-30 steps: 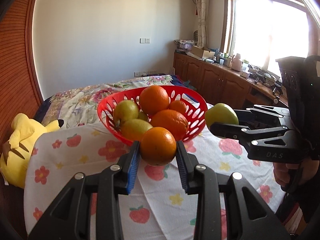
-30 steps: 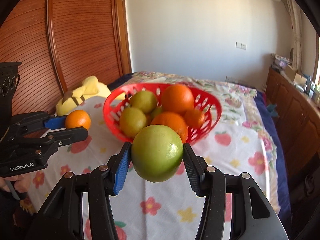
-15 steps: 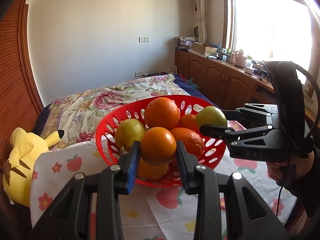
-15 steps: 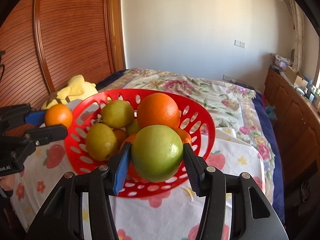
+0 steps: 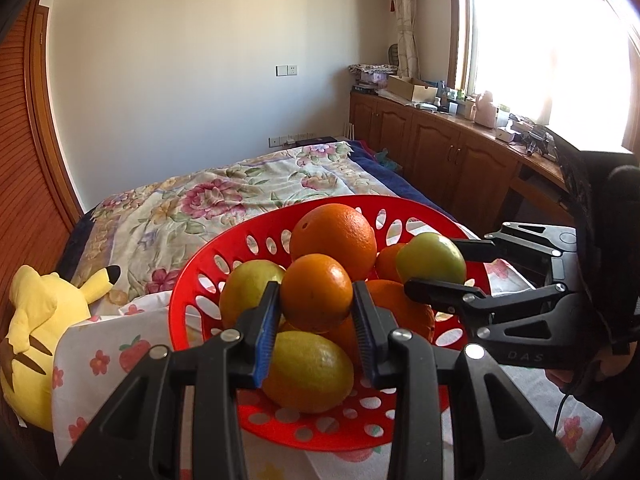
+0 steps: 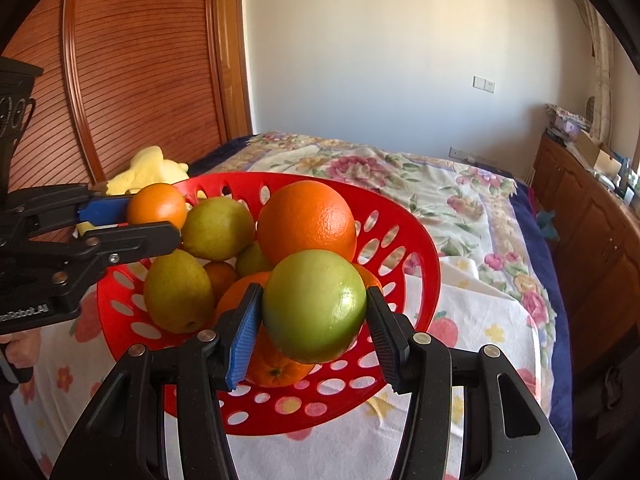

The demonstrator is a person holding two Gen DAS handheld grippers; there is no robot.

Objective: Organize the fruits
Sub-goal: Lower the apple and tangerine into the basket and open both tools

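A red perforated basket (image 5: 192, 300) (image 6: 404, 240) sits on a flower-print cloth and holds several oranges and yellow-green pears. My left gripper (image 5: 316, 308) is shut on a small orange (image 5: 316, 292), held above the basket's near side. In the right wrist view that same small orange (image 6: 158, 210) hangs over the basket's left rim in the left gripper (image 6: 154, 216). My right gripper (image 6: 314, 316) is shut on a green apple (image 6: 314, 306), held over the basket's fruit. From the left wrist view the green apple (image 5: 430, 264) and the right gripper (image 5: 434, 266) are over the basket's right side.
A big orange (image 5: 332, 236) tops the pile, with pears (image 5: 250, 288) around it. A yellow plush toy (image 5: 36, 328) lies left of the basket. A floral bedspread (image 5: 224, 196) stretches behind. Wooden cabinets (image 5: 452, 160) line the right wall and a slatted wardrobe (image 6: 132, 80) the left.
Both grippers have carried their fruit forward from in front of the basket to above it. The basket now looks larger and closer in both views.
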